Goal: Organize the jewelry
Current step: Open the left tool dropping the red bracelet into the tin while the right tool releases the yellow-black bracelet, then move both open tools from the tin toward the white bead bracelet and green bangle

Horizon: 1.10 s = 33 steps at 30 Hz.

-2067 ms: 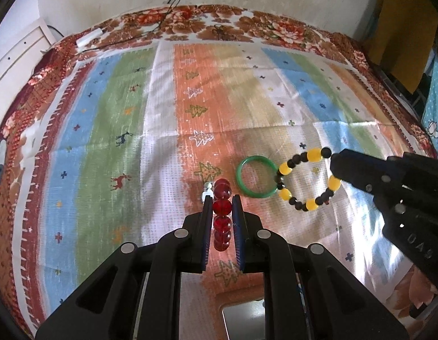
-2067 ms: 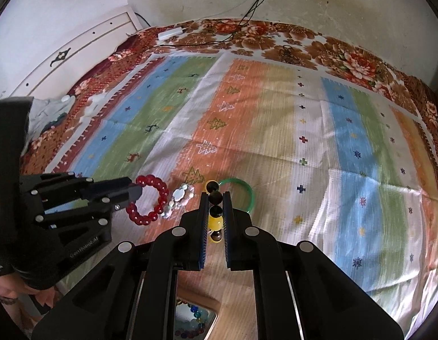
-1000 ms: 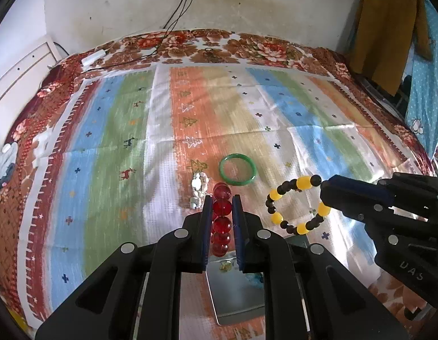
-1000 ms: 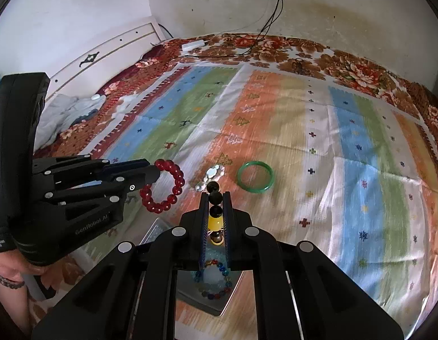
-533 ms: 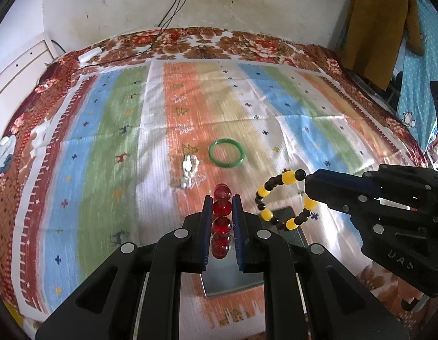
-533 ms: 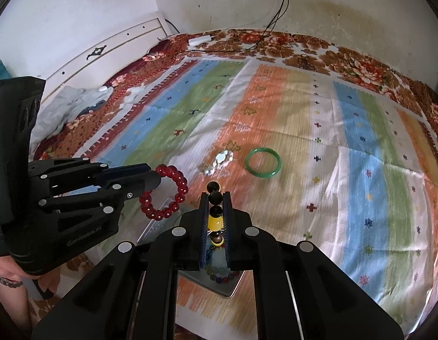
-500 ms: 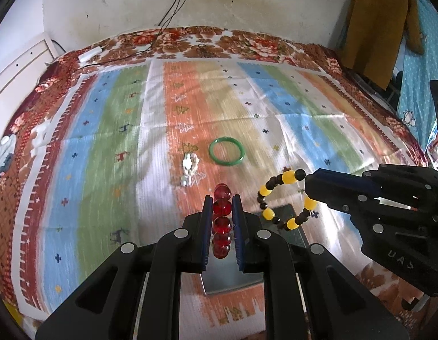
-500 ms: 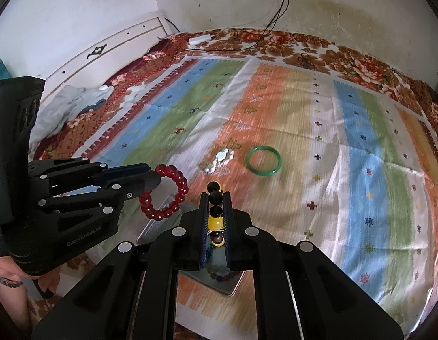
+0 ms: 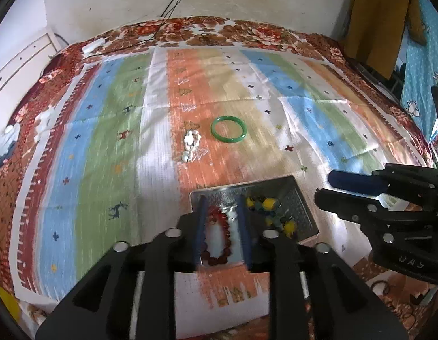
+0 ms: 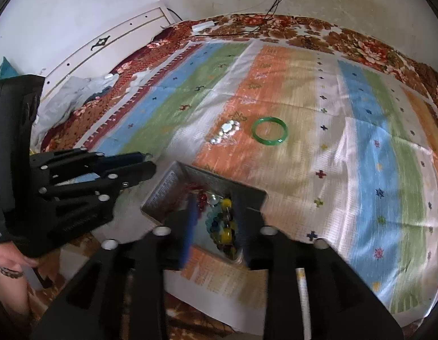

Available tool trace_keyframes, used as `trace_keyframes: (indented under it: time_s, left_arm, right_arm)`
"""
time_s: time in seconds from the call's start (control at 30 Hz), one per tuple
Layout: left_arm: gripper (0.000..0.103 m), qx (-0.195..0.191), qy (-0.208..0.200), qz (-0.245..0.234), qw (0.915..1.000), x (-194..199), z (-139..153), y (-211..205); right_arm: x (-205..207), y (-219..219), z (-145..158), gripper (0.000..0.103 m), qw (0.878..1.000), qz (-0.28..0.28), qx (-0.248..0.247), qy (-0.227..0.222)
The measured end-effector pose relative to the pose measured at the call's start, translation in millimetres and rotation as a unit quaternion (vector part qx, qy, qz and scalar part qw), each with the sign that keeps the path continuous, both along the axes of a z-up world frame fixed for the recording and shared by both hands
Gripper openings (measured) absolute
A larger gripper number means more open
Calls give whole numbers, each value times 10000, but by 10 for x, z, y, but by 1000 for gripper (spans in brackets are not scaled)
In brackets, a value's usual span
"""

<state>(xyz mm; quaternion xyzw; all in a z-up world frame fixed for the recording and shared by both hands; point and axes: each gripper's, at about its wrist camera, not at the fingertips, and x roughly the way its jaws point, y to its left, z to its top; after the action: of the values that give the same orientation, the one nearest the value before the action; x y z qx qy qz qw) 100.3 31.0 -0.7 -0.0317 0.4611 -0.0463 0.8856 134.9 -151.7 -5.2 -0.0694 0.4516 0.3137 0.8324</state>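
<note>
Red beads (image 9: 217,233) lie in a loop inside a metal tin (image 9: 296,195), seen between the blue pads of the left gripper (image 9: 221,228). Its jaws are opening, and nothing is pressed between them; the red bracelet rests loose on the tin's floor below. In the right half of the tin, a yellow-and-black bracelet (image 9: 271,215) lies heaped on darker beads.

From the right wrist, the right gripper (image 10: 214,231) also hangs over the tin (image 10: 162,191), its jaws opening with no bead gripped. Under it sits a jumble of yellow, blue and green beads (image 10: 223,223), with the red beads (image 10: 200,195) at the tin's far left side. Motion blur softens the pads in both views, so I cannot tell whether any bead brushes them.

The tin rests on a striped cloth (image 9: 111,130) near its front edge, on the orange band. Farther in, toward the middle of the cloth, a green bangle (image 9: 228,133) lies flat. Just left of it is a small cluster of white stones (image 9: 190,144), close but not touching the bangle. Both are well apart from the tin.

Each gripper shows in the other's view: the right one (image 9: 329,182) at the tin's right side, the left one (image 10: 146,161) at its left. A bare hand (image 10: 8,257) shows at the lower left of the right wrist view, behind the left gripper's body.

A floral bedspread (image 9: 247,32) borders the cloth, and black cables (image 9: 173,2) run down the wall onto its far edge.
</note>
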Motion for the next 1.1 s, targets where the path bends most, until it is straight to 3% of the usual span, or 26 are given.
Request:
trace_keyframes:
  time_s: [0.07, 0.23, 0.47, 0.53, 0.8, 1.1]
  left_arm:
    - [26, 10, 28, 10, 10000, -38, -23, 9]
    - [43, -55, 110, 14, 9999, -130, -66, 25]
    - [58, -110, 118, 82, 9998, -206, -96, 59]
    - [69, -124, 70, 78, 9999, -230, -90, 57]
    - [70, -88, 10, 52, 9999, -287, -92, 21]
    - [70, 78, -21, 262, 9996, -38, -61, 105]
  right_arm:
    - [-44, -39, -16, 32, 9999, -32, -64, -81]
    - [-73, -142, -37, 43, 9999, -95, 82, -9]
    - [-119, -241, -60, 54, 9998, -116, 122, -70]
    - [-149, -257, -53, 64, 9998, -84, 140, -126]
    - [-213, -326, -51, 67, 9995, -60, 255, -155]
    - [118, -347, -24, 67, 9972, -658, 278, -210]
